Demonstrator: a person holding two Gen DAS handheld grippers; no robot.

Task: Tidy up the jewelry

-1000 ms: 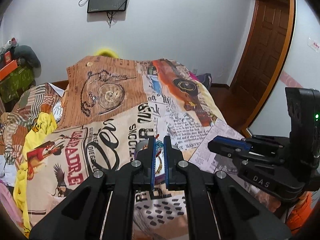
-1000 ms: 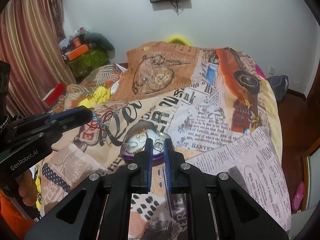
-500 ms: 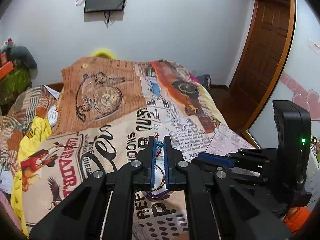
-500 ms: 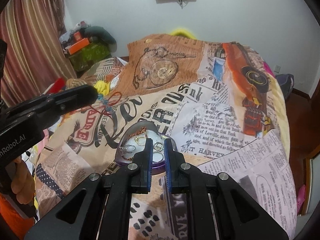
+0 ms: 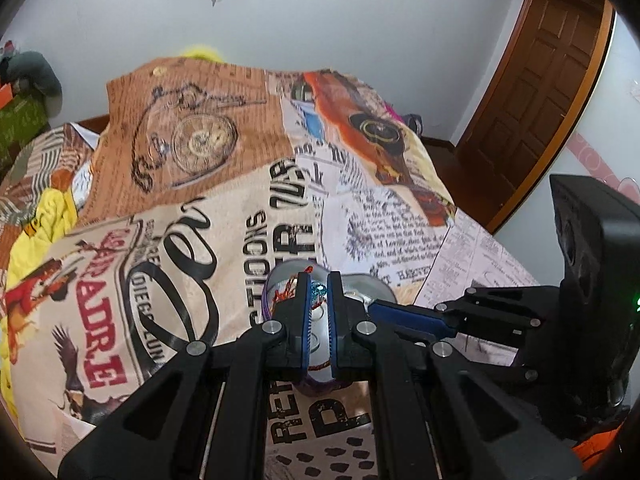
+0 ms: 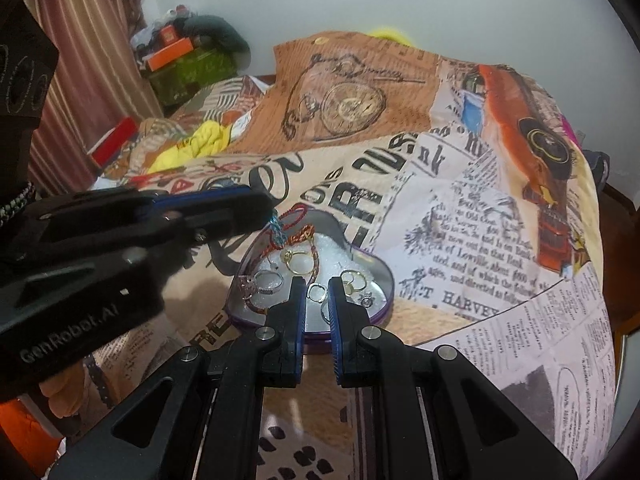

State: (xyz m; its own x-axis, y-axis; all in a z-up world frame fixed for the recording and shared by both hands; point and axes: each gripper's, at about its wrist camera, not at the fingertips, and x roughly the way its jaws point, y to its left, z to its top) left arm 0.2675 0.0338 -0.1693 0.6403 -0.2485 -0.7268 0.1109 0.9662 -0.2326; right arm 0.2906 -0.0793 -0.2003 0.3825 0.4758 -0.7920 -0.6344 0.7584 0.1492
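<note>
A purple heart-shaped tin point(image 6: 384, 280) lies open on the patterned bedspread and holds several rings point(image 6: 298, 260) on a white lining. My left gripper point(image 5: 318, 292) is shut on a red cord bracelet with blue beads point(image 6: 280, 234). It holds the bracelet just over the tin's far left rim, and the cord hangs into the tin. In the left wrist view the tin point(image 5: 280, 276) sits under the fingers. My right gripper point(image 6: 316, 288) hovers over the tin's near edge, narrowly open and empty. It also shows in the left wrist view point(image 5: 376, 307).
The bedspread point(image 6: 460, 220) covers the whole bed. Yellow cloth point(image 6: 204, 140) and a red box point(image 6: 114, 140) lie at the left. A curtain point(image 6: 80, 40) hangs at far left. A wooden door point(image 5: 540, 100) stands at right.
Both grippers moved forward and down toward the tin. The left gripper carried the bracelet from the left of the tin to just above it, and the cord now dips inside.
</note>
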